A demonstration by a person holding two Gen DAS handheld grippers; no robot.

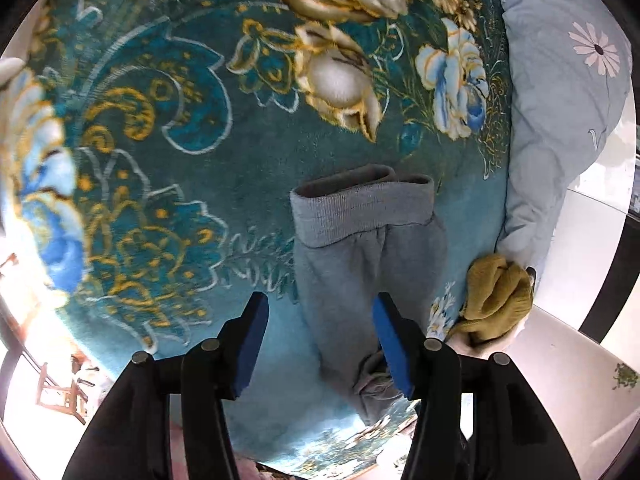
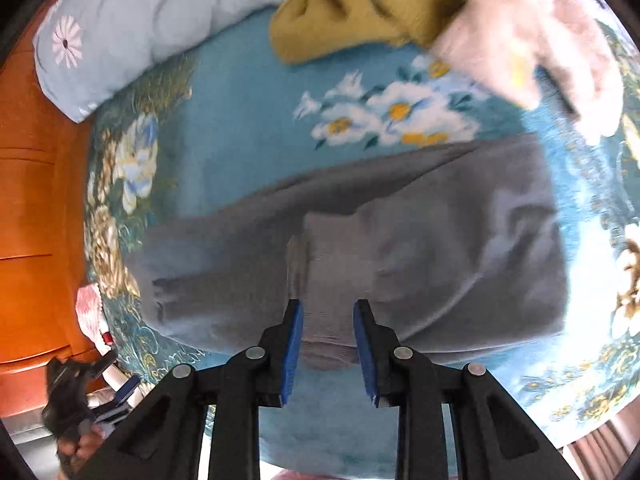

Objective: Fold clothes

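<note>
A: What sits nearest in the left wrist view?

B: The left gripper (image 1: 320,344), black with 2 blue pads. Its jaws stand wide apart and hold nothing. The right pad lies against a bunched edge of the grey garment (image 1: 360,272); I cannot tell whether it presses on it.

A: And where is that garment?

B: Flat on the bed, on a teal floral blanket (image 1: 180,160). From this side it is a long grey strip running away from the jaws and ending in a ribbed cuff (image 1: 360,212).

A: What lies beyond it?

B: To the right, a mustard knit item (image 1: 496,300) in a crumpled heap. Behind that, a pale blue pillow (image 1: 560,100) printed with a daisy.

A: Now the right wrist view?

B: The right gripper (image 2: 328,348) points down at the grey garment (image 2: 400,240). Its jaws are narrowly parted, straddling a ribbed band at the near edge, and they do not appear to pinch it.

A: Farther out?

B: Blanket, then the mustard heap (image 2: 352,12) and a blurred pale fabric (image 2: 532,40) at the top right. The pillow (image 2: 140,24) lies at the top left, beside an orange wooden headboard (image 2: 36,220).
</note>
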